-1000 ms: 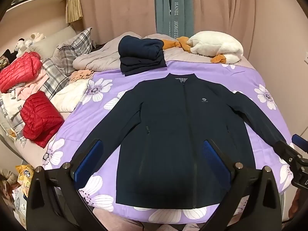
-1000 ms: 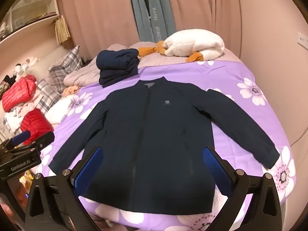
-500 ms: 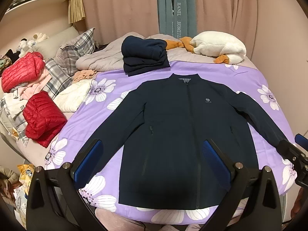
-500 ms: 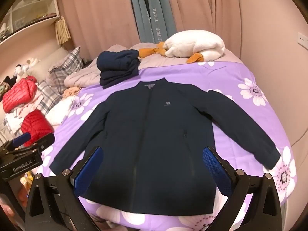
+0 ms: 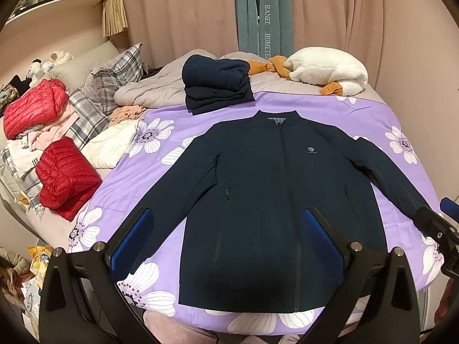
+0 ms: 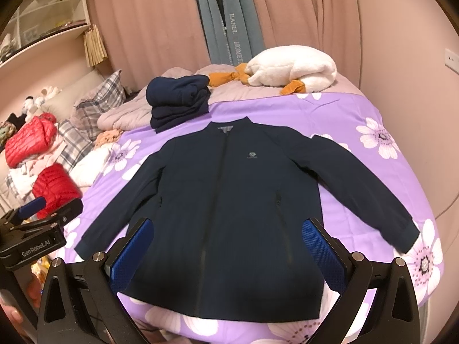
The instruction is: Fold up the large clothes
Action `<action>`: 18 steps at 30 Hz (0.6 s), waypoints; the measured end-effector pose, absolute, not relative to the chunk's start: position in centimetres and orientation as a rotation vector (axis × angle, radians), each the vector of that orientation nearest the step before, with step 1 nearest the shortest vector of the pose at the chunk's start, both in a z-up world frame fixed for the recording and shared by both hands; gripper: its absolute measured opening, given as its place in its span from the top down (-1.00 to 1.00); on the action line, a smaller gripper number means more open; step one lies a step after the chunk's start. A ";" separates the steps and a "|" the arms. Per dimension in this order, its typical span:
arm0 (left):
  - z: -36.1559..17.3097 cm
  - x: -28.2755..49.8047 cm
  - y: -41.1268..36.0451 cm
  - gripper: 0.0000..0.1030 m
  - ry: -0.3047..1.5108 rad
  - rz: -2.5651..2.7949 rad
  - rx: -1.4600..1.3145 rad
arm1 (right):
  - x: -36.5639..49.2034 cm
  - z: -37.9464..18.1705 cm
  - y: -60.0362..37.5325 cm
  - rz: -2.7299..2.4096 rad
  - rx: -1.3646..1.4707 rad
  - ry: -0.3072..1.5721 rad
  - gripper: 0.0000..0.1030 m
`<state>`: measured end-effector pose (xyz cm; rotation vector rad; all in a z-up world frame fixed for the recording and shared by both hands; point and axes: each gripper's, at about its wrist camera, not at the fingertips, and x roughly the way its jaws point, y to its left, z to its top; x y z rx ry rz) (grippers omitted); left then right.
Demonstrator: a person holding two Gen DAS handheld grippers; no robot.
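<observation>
Navy zip-front jacket [image 5: 275, 200] is lying face up and flat on the purple floral bedsheet [image 5: 160, 169], taking up most of the sheet's middle. Its zipper is closed, the short stand collar is pointing toward the curtains [image 5: 178, 8], and both sleeves are spreading out and downward at an angle, cuffs resting on the sheet. A small pale logo is sitting on one side of the chest, and a dark zip pocket is showing on each side of the front. The fabric is looking smooth and matte, with only faint creases near the shoulders; the hem is running straight along the near edge of the bed.

Just past the collar, a stack of folded navy clothes [image 5: 216, 84] is sitting, soft and thick. Beyond it a white plush goose [image 5: 327, 70] with orange feet is lying on a grey quilt [image 5: 149, 91]. Off to one side, two quilted red puffer jackets [image 5: 64, 177] are resting among plaid pillows [image 5: 114, 83].

The left gripper [image 5: 228, 242] is hovering over the jacket's lower half with its blue ribbed pads [image 5: 129, 242] spread wide, gripping nothing. The right gripper [image 6: 228, 250] is doing likewise above the hem, its blue textured pads [image 6: 322, 250] far apart and not touching the cloth.
</observation>
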<state>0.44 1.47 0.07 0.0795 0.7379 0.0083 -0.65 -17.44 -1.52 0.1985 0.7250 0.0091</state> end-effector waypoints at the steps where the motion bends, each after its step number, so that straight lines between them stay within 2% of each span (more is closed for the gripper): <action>1: 0.1 0.4 1.4 -0.99 0.737 0.009 0.080 | -0.6 -1.5 -17.4 0.009 0.198 0.725 -0.99; 18: -0.1 0.3 1.6 -0.99 0.739 0.008 0.084 | -0.7 -1.5 -17.3 0.008 0.197 0.726 -0.99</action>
